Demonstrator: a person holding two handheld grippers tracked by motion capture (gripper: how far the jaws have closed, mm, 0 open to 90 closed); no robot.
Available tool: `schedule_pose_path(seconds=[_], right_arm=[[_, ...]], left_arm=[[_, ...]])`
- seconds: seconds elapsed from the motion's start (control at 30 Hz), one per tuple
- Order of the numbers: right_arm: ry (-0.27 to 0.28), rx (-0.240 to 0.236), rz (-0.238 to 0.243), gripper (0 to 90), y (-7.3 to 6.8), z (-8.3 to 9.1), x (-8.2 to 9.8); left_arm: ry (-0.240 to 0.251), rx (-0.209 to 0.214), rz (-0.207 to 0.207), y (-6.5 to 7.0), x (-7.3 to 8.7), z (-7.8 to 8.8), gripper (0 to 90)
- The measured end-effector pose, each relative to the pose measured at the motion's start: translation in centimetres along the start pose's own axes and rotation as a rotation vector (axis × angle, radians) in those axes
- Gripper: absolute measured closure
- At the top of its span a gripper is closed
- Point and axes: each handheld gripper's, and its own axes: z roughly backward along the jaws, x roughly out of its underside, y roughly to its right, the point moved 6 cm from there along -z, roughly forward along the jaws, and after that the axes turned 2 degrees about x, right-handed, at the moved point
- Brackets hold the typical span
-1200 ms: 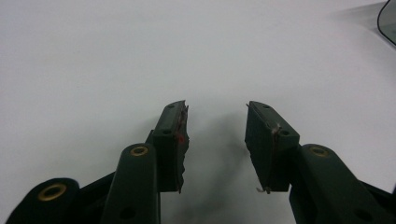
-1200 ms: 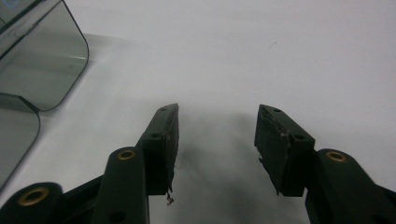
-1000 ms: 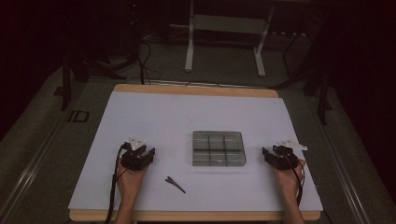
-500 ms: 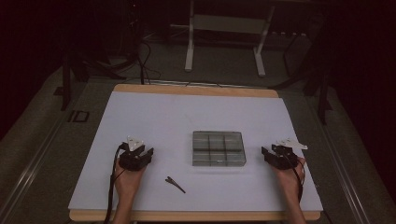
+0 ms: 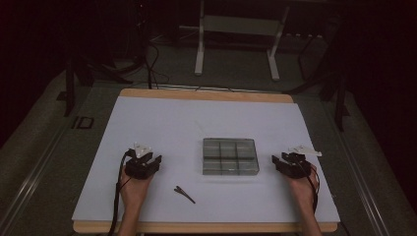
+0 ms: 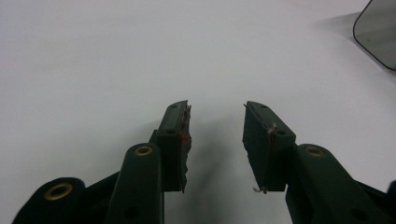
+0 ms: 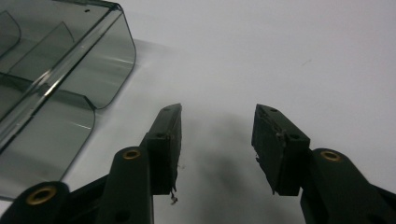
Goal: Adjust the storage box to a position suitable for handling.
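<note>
A clear plastic box (image 5: 230, 156) with several empty compartments lies flat at the middle of the white table top (image 5: 196, 118). My left gripper (image 5: 149, 160) rests on the table to the left of the box, open, with bare table between its fingers (image 6: 215, 109). A corner of the box (image 6: 380, 32) shows at the far right of the left gripper view. My right gripper (image 5: 282, 161) rests just right of the box, open; its jaws have just been closing a little, with nothing between them (image 7: 217, 112). The box wall (image 7: 51, 84) stands close to its left finger. A small dark hair clip (image 5: 184, 193) lies near the front edge.
The table's wooden rim (image 5: 206, 227) runs along the front. Behind the table stands a metal frame (image 5: 236, 24) on the floor, with cables (image 5: 147, 64) at the back left. Bare white surface stretches behind the box.
</note>
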Motion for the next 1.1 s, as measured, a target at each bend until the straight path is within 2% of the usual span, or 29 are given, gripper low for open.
schedule_pose_path(seconds=[0.23,0.4,0.57,0.73,0.87,1.1], right_arm=[[0.002,-0.028,0.027,57.7,-0.9,0.0,-0.7],[0.018,-0.040,0.036,65.4,-1.6,-0.2,-1.4],[0.012,-0.044,0.056,75.5,-2.4,-0.4,-1.8],[0.004,-0.076,0.040,87.5,-2.9,-0.6,-2.0],[-0.010,-0.095,0.045,90.0,-3.4,-0.9,-2.0],[-0.036,-0.131,0.068,90.0,-4.4,-1.5,-1.7]], left_arm=[[0.000,-0.005,-0.024,0.4,-0.2,0.1,61.4],[0.006,0.003,-0.029,0.7,-0.4,0.2,61.6],[0.003,0.027,-0.036,1.4,-0.6,0.1,62.9],[0.008,0.048,-0.042,1.9,-0.8,0.0,63.4],[0.022,0.099,-0.011,2.5,-1.0,0.0,63.5],[0.023,0.139,-0.044,4.0,-1.4,-0.2,66.0]])
